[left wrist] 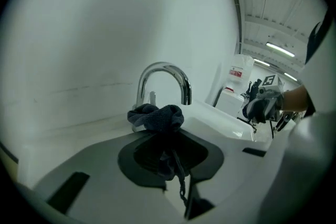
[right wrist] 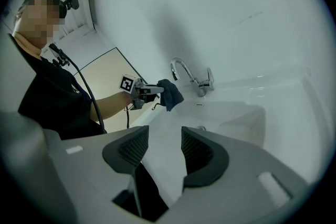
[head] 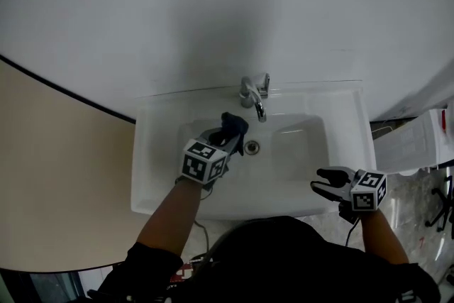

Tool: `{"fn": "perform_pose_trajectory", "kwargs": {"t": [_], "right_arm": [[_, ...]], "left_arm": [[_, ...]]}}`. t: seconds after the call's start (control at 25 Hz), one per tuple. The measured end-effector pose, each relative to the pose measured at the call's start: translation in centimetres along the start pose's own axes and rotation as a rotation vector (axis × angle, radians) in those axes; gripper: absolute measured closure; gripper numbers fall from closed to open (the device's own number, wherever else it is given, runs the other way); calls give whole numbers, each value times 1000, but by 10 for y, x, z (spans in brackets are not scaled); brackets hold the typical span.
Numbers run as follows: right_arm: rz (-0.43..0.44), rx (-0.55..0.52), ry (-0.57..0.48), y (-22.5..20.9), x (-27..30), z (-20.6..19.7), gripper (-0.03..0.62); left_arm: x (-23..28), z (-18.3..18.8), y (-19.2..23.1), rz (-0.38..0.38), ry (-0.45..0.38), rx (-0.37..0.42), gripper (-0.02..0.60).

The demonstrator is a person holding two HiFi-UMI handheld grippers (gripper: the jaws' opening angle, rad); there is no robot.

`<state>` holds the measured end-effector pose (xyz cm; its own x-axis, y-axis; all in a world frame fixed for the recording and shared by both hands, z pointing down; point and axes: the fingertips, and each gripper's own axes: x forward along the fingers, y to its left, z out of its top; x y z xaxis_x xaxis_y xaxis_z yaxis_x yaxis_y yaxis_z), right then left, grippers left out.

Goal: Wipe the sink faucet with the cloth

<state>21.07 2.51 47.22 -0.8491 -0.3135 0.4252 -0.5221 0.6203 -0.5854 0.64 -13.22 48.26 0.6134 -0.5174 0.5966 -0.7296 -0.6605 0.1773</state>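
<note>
Left claw [head: 225, 140] pinches the dark blue cloth [head: 234, 125] bunched ahead, ready to rub the chrome faucet [head: 254, 94]; right claw [head: 328, 184] hangs wide, empty.

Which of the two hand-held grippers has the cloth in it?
The left hand-held gripper, over the sink: its jaws pinch the dark blue cloth. The right hand-held gripper is open and empty.
</note>
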Motion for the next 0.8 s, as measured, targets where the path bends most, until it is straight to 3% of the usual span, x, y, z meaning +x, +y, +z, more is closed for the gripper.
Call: {"fn": "perform_pose_trajectory", "kwargs": {"t": [0.16, 0.32, 0.56, 0.72, 0.8], "right_arm": [[-17, -1, 23, 18, -1, -7, 407], [-18, 5, 66, 12, -18, -19, 407], [40, 46, 113, -36, -50, -25, 407], [81, 72, 138, -74, -72, -26, 407], [96, 88, 151, -92, -78, -26, 407]], "left_arm": [[40, -2, -5, -4, -45, -63, 518], [82, 10, -13, 41, -82, -54, 518], [142, 30, -14, 163, -141, -111, 518], [155, 52, -15, 245, -298, -133, 518], [156, 50, -8, 284, -324, -192, 518]]}}
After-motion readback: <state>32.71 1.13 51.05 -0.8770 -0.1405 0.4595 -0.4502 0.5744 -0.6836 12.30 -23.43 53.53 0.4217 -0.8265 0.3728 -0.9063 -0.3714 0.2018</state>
